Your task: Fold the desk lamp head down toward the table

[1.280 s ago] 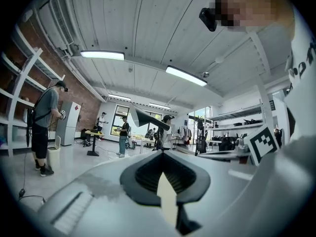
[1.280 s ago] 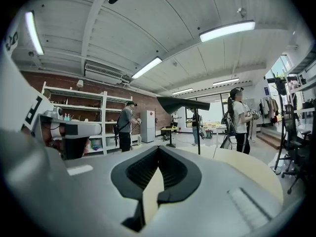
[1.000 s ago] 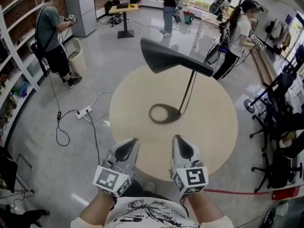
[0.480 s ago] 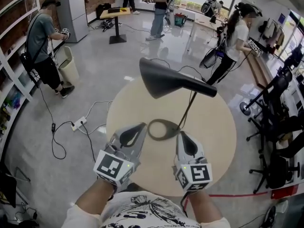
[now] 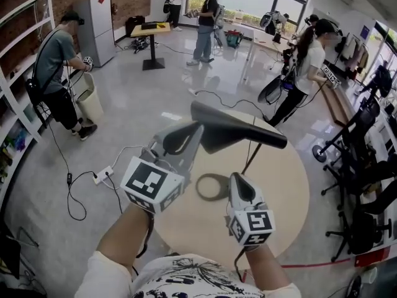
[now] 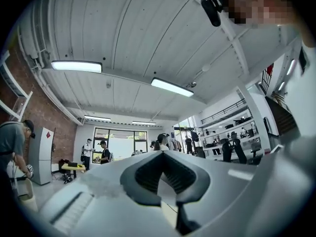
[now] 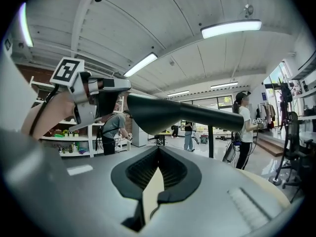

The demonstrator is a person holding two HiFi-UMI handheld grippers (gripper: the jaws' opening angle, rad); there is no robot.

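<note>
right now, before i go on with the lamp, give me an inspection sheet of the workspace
surface: round beige table, only the job's things on it.
job's things: desk lamp head stands raised on its thin stem above the ring base; not yet folded down.
clutter: nothing seen on the table.
grippers: left gripper is up at the head's wide end, jaws together, holding nothing; contact unclear. right gripper is low near the base, jaws together, empty.
cables: power strip and loose cable on the floor left of the table.
surroundings: people standing around, office chairs at right.
</note>
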